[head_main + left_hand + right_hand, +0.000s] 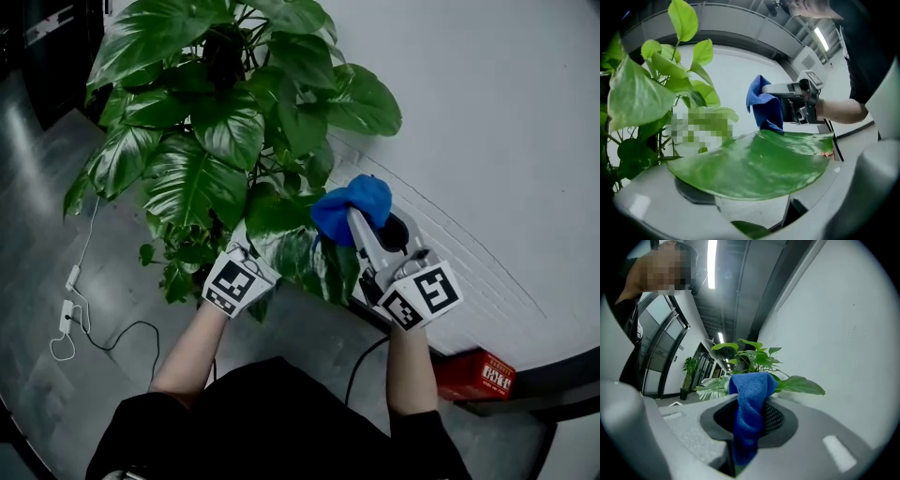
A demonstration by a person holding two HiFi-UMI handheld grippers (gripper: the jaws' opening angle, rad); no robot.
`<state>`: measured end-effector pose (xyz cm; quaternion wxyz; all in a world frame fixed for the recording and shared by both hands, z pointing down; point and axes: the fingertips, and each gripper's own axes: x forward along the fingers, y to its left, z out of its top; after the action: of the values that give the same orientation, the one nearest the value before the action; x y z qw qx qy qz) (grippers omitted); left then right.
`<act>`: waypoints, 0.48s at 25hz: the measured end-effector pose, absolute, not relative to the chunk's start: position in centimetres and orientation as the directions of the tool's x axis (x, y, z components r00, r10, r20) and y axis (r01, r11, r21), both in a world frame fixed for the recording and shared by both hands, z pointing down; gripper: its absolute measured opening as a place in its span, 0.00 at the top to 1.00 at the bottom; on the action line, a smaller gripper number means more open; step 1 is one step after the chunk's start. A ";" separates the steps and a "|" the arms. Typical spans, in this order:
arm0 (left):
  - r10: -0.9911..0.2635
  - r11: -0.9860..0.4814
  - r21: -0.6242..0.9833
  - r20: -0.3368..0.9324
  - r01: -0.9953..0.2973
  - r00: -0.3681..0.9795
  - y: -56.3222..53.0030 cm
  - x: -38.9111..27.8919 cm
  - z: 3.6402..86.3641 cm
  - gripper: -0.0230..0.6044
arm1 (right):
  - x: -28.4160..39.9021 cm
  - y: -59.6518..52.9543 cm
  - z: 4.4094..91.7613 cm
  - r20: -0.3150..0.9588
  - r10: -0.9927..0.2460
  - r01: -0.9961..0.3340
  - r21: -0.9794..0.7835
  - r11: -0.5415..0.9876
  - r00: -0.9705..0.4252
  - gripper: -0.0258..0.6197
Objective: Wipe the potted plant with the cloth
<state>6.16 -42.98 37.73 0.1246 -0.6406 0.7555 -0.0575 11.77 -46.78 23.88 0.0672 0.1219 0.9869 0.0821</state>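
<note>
Cloth [352, 208]: clamped in right gripper [749, 427], at leaf's [754, 164] far edge;
Leaf: flat across left gripper's [750, 202] parted jaws

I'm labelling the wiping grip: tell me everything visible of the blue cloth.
The blue cloth looks like ribbed microfibre, bunched into a wad. The right gripper is shut on it, a fold poking past the jaws and a tail hanging between them. From the left gripper view its lower corner seems to touch the far edge of a large glossy leaf.
</note>
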 end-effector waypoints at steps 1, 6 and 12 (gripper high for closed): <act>-0.983 0.171 -0.269 -0.105 -0.948 -0.148 -43.1 6.1 37.8 0.29 | 11.7 -46.8 23.9 -0.106 0.252 0.231 0.179 0.956 -0.962 0.82; -0.991 0.136 -0.352 -0.045 -0.926 -0.128 -43.9 6.4 38.5 0.23 | 10.2 -45.2 23.5 -0.051 0.267 0.242 0.288 0.926 -0.962 0.82; -0.991 0.092 -0.424 0.049 -0.901 -0.124 -44.4 6.0 39.6 0.23 | 4.5 -41.3 24.9 0.142 0.327 0.355 0.317 0.879 -0.934 0.82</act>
<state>5.96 -44.38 39.62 0.1262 -0.6497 0.7280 -0.1789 4.47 -41.27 24.93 -0.0421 0.1760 0.9685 0.1712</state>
